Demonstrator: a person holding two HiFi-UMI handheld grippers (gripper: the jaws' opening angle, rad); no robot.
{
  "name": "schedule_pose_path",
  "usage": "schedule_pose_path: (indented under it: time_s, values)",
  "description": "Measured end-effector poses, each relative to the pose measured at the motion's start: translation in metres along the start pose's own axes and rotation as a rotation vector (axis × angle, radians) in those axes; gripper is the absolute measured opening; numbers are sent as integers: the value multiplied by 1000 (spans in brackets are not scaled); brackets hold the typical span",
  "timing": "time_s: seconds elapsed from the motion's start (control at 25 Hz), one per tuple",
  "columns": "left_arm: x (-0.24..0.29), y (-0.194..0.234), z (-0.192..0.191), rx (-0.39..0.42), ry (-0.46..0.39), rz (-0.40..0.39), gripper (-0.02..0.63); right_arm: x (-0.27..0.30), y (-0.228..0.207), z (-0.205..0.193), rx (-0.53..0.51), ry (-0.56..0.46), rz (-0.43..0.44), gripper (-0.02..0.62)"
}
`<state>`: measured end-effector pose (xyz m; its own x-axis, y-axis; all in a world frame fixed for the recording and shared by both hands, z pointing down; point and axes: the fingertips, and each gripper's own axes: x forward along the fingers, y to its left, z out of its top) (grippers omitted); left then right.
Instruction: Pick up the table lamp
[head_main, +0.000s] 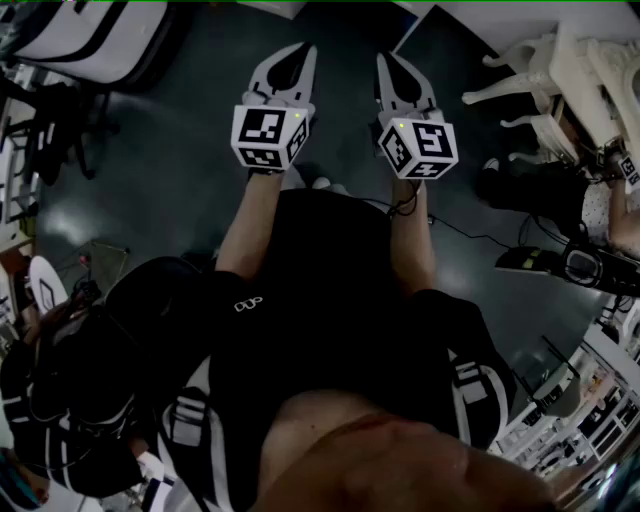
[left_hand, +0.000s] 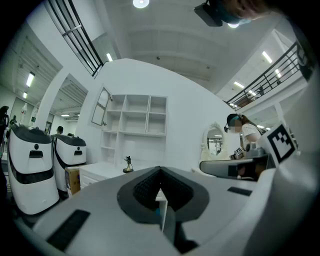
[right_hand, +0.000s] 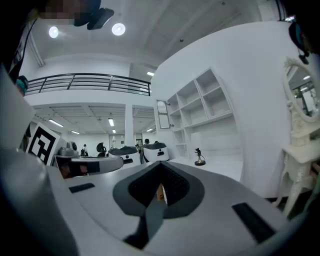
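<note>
No table lamp shows in any view. In the head view my left gripper (head_main: 291, 54) and right gripper (head_main: 391, 62) are held out side by side above the dark floor, both level. Each has its jaws together with nothing between them. The left gripper view shows the left gripper (left_hand: 160, 192) shut, with the right gripper's body (left_hand: 235, 167) beside it. In the right gripper view the right gripper (right_hand: 161, 187) is shut too. Both point toward a white counter (left_hand: 100, 172) (right_hand: 222, 162) far ahead, where a small dark figurine (left_hand: 128, 163) (right_hand: 199, 156) stands.
White open shelves (left_hand: 135, 117) (right_hand: 205, 97) hang above the counter. A white ornate dressing table with an oval mirror (left_hand: 215, 140) (right_hand: 302, 95) (head_main: 560, 75) stands to the right. Two large white machines (left_hand: 30, 165) stand at the left. Another person (left_hand: 245, 131) stands by the mirror.
</note>
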<state>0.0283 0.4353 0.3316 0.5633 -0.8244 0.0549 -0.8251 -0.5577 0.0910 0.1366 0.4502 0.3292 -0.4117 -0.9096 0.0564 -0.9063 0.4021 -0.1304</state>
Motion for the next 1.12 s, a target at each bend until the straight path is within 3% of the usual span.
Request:
schedule_pose_path:
  time_s: [0.28, 0.52, 0.84, 1.12]
  values:
    - [-3, -11, -8, 6, 42, -16, 9, -8, -11, -3, 31, -21, -50, 17]
    - [-7, 19, -18, -50, 72, 16, 9, 12, 8, -18, 44, 27, -29, 17]
    - [10, 31, -30, -99, 73, -1, 9, 25, -9, -22, 48, 38, -54, 17]
    - [25, 87, -46, -144, 87, 49, 9, 72, 5, -43, 24, 97, -17, 17]
